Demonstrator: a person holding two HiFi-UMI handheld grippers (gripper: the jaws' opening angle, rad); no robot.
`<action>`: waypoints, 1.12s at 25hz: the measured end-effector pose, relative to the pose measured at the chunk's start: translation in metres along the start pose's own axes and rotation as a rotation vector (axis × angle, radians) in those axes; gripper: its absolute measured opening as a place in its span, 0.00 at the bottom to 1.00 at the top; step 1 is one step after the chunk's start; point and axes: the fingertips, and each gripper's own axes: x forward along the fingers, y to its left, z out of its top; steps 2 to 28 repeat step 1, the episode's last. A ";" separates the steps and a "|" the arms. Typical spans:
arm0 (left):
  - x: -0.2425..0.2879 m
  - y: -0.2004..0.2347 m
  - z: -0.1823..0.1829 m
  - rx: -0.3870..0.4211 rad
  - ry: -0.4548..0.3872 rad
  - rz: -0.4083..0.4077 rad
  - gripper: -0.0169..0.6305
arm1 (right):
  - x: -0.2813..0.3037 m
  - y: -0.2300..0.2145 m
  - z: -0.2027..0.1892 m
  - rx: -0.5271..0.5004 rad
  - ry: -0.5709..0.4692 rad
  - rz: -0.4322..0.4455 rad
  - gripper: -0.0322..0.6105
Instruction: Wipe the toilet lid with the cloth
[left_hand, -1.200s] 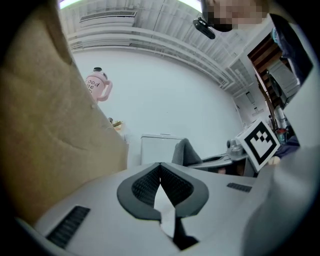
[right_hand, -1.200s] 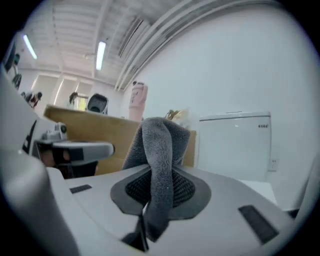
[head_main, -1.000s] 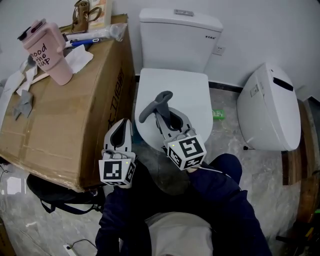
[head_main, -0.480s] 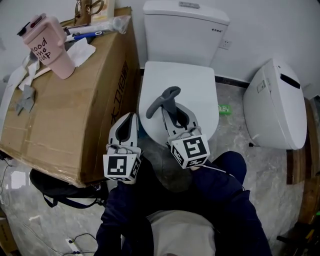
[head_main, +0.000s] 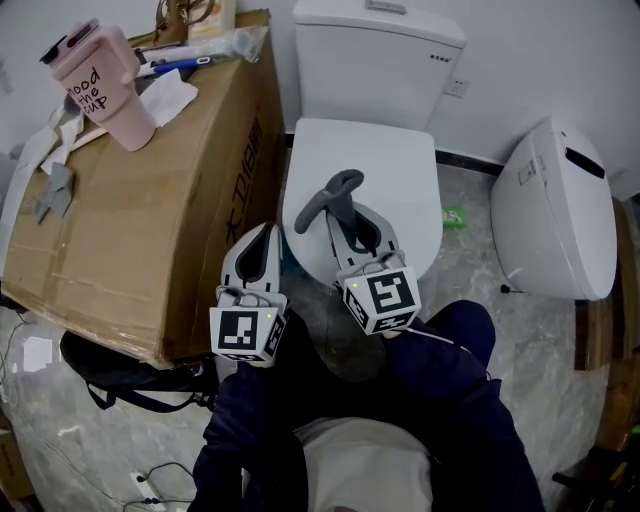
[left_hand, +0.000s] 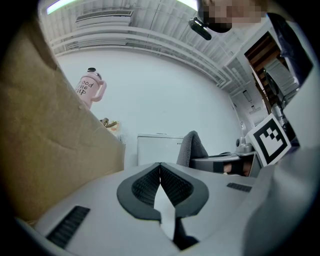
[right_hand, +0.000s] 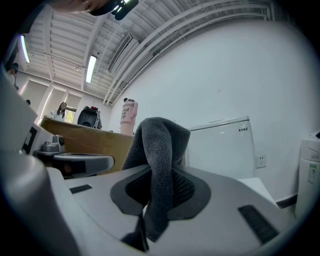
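You held a dark grey fleecy cloth (head_main: 322, 198) clenched in the jaws of your right gripper (head_main: 345, 212). It rose in a folded hump above the jaw tips and drooped to your left. The cloth sat over the front half of the closed white toilet lid (head_main: 390, 165); the views did not show whether it touched the lid. In the right gripper view, the cloth (right_hand: 160, 150) ran down between the two ribbed pads, which were pressed on it from both sides.

Your left gripper (head_main: 262, 236) was lower and to the left, between the toilet's front left edge and the large brown cardboard box (head_main: 140, 220). Its jaws were closed tip to tip with nothing in them.

Behind the lid stood the white toilet tank (head_main: 375, 60). A pink lidded cup with dark lettering (head_main: 100, 85) stood on top of the box. A black bag (head_main: 110, 365) lay on the floor under the box's near corner. A second white ceramic fixture (head_main: 555, 215) rested on the grey marbled floor (head_main: 520, 330) to the right, well apart from the toilet.
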 end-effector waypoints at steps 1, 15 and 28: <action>0.000 0.000 0.000 0.000 0.001 -0.001 0.05 | 0.000 0.000 0.000 -0.001 0.000 -0.001 0.15; 0.000 0.000 0.000 0.000 0.001 -0.001 0.05 | 0.000 0.000 0.000 -0.001 0.000 -0.001 0.15; 0.000 0.000 0.000 0.000 0.001 -0.001 0.05 | 0.000 0.000 0.000 -0.001 0.000 -0.001 0.15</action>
